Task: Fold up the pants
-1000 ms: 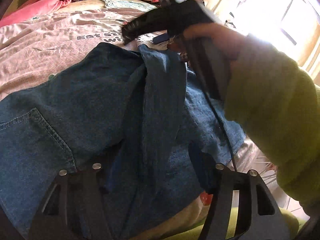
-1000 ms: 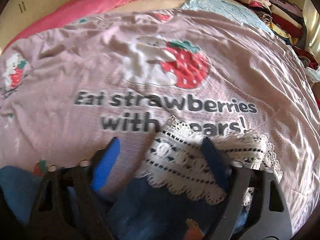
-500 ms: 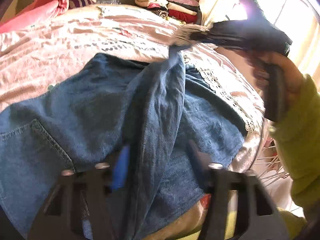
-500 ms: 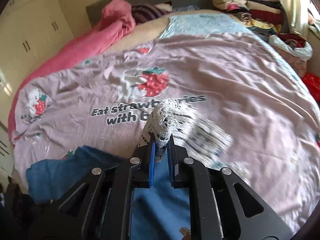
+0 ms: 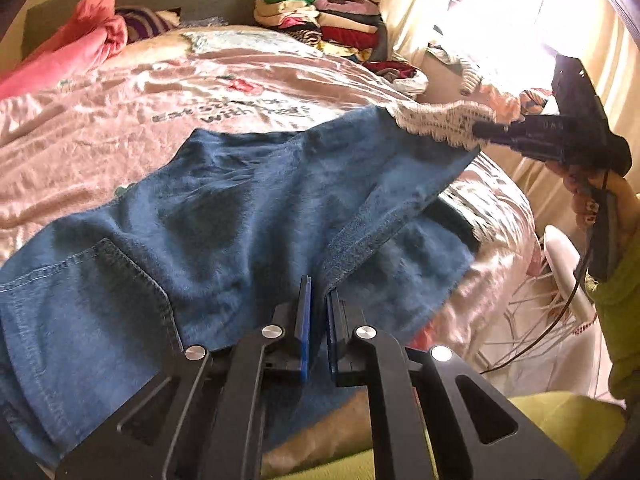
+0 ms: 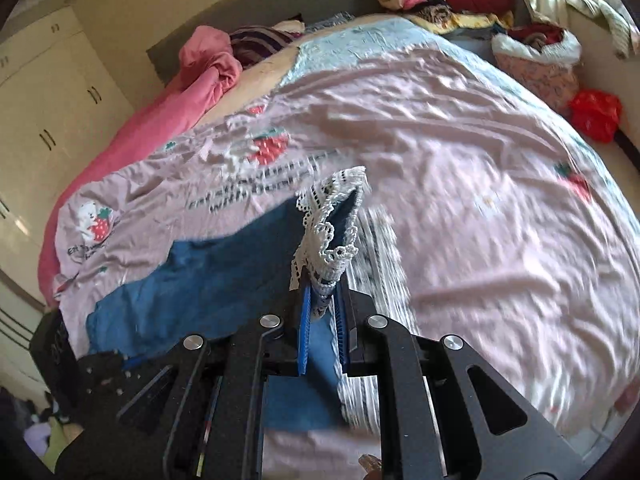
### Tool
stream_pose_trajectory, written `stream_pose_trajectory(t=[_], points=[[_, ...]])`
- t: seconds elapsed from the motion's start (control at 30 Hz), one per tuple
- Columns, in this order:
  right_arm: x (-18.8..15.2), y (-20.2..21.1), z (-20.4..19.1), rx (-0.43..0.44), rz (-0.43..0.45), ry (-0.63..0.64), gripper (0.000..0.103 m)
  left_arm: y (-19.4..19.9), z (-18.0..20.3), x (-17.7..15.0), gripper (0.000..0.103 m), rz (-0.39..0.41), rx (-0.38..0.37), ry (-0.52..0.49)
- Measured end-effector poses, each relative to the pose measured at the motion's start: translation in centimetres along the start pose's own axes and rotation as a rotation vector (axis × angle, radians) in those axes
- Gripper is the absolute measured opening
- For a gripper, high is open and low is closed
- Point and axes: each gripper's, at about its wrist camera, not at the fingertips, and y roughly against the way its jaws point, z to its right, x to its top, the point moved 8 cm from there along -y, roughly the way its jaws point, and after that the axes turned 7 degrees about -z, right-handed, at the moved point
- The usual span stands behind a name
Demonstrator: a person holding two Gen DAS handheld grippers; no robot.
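Blue denim pants (image 5: 224,208) with a white lace hem (image 5: 436,120) lie on the pink bedspread. My left gripper (image 5: 319,300) is shut on the denim's near edge at the seam. My right gripper (image 6: 323,300) is shut on the lace hem (image 6: 328,220) of one leg and holds it lifted above the bed, stretched out to the right; it shows in the left wrist view (image 5: 480,130). The other leg (image 5: 404,264) lies flat beneath. A back pocket (image 5: 92,280) shows at the left.
The pink strawberry-print bedspread (image 6: 460,160) covers the bed. A pink blanket (image 6: 200,76) and striped cloth lie at the head. Stacked folded clothes (image 5: 320,12) stand at the far side. A white drying rack (image 5: 560,280) stands beside the bed on the right.
My left gripper has closed on the denim edge. My right gripper closed on the lace hem, then lifted it and pulled the leg out to the right.
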Motion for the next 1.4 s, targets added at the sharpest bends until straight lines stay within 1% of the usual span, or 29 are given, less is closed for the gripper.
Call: stream_pose_trajectory(t=[0.17,0.3,0.43,0.57,0.67,0.7,0.73,0.8,0.83,0.9,0.97,1.0,1.03,1.07,1.1,1.13,1.17,1.27,1.3,1.33,1.4], points=[[-3.6,-0.5,1.7,0.022,-0.059,-0.057,0.006,1.2,1.0,-1.4,0.006,-0.011,0.034,-0.058],[-6.1,-1.8,3.0,0.032,-0.113,-0.102,0.006,1.9,1.3,-2.1,0.006,-0.009,0.043,-0.067],[-7.2,-2.2,3.7,0.04,-0.118,-0.119,0.006,1.6,1.4,-2.9,0.006,-0.032,0.059,-0.089],[-8.2,-2.0,4.3,0.028,-0.126,-0.133,0.006,0.9,2.0,-3.5,0.006,-0.054,0.059,-0.103],[-8.6,-1.4,4.7,0.048,-0.119,-0.129,0.006,0.6,2.4,-3.9,0.007,-0.067,0.073,-0.125],[-8.6,-1.7,5.0,0.032,-0.115,-0.119,0.007,0.3,2.4,-4.1,0.009,-0.075,0.084,-0.134],[-8.7,-2.1,5.4,0.024,-0.121,-0.126,0.01,0.0,2.3,-4.2,0.009,-0.082,0.091,-0.135],[-9.2,-2.9,6.2,0.034,-0.136,-0.17,0.011,-0.9,2.1,-4.5,0.009,-0.11,0.1,-0.132],[-9.3,-2.8,6.3,0.046,-0.132,-0.182,0.011,-1.1,2.1,-4.6,0.009,-0.115,0.103,-0.132],[-9.0,-1.4,6.3,0.025,-0.123,-0.173,0.017,-1.4,2.0,-5.0,0.009,-0.128,0.107,-0.134],[-7.9,0.4,5.9,0.006,-0.073,-0.137,0.024,-1.6,1.9,-5.2,0.009,-0.131,0.103,-0.13],[-7.2,1.5,5.7,-0.031,-0.035,-0.112,0.026,-1.6,1.9,-5.2,0.009,-0.131,0.101,-0.128],[-6.8,2.1,5.3,-0.047,-0.011,-0.089,0.028,-1.6,1.9,-5.2,0.009,-0.13,0.097,-0.123],[-6.5,2.2,4.9,-0.043,-0.003,-0.07,0.029,-1.6,1.8,-5.3,0.009,-0.13,0.095,-0.121],[-6.4,2.2,4.1,-0.03,-0.002,-0.045,0.03,-1.5,1.8,-5.4,0.011,-0.131,0.096,-0.116],[-6.5,1.7,3.2,-0.013,-0.014,-0.017,0.036,-1.5,1.8,-5.5,0.013,-0.132,0.094,-0.113],[-6.7,1.1,2.4,-0.003,-0.03,0.001,0.043,-1.3,1.8,-5.6,0.015,-0.131,0.092,-0.108],[-7.6,-1.8,0.9,0.014,-0.104,0.052,0.046,-0.1,1.5,-6.0,0.026,-0.116,0.072,-0.076],[-8.1,-3.3,0.9,-0.013,-0.144,0.063,0.047,0.6,1.3,-6.2,0.036,-0.103,0.066,-0.064],[-8.4,-4.3,1.1,-0.041,-0.167,0.063,0.048,1.5,1.0,-6.2,0.049,-0.087,0.068,-0.05],[-8.6,-5.0,1.1,-0.047,-0.176,0.044,0.05,3.7,-0.1,-6.3,0.054,-0.038,0.089,-0.017]])
